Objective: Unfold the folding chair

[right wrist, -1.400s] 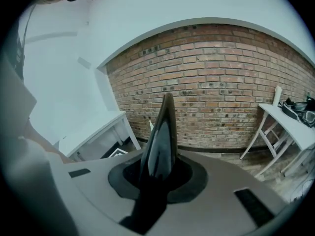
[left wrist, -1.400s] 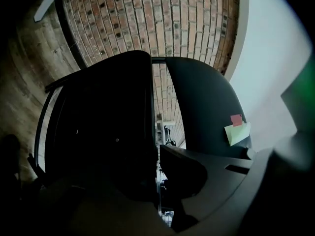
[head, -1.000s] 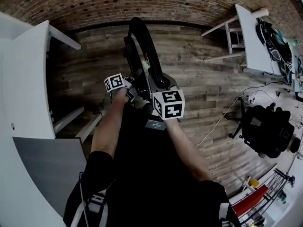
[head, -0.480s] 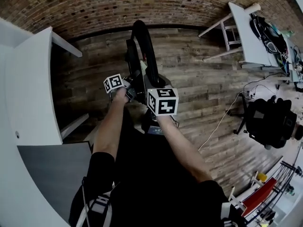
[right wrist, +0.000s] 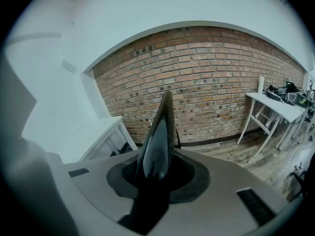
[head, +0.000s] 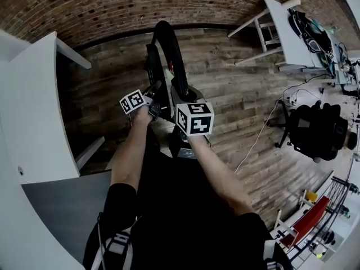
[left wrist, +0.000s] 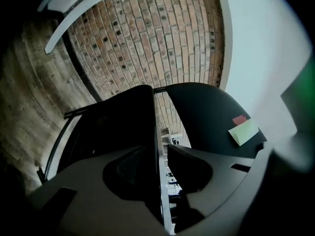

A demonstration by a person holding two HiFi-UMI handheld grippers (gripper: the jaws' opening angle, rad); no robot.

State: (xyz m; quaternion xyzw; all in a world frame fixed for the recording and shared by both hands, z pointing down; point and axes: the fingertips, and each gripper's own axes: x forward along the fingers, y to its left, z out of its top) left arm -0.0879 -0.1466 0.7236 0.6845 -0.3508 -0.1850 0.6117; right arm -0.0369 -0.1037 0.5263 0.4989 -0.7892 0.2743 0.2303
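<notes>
I see folding chair (head: 167, 49) standing folded on wooden floor (head: 242, 100) ahead, long axis toward brick wall (head: 140, 4). Right gripper (right wrist: 155, 173) clamps its rim. Left gripper (left wrist: 162, 155) jaws just opened, panel loose between. Chair position unchanged from earlier.

Both bare forearms reach forward side by side to the folding chair (head: 166, 44). The left gripper (left wrist: 162, 154), rolled onto its side, has just been opening its jaws. The chair's edge stands between them, with a gap beside one jaw. The right gripper (right wrist: 158, 168) clamps the chair's glossy rim.
</notes>
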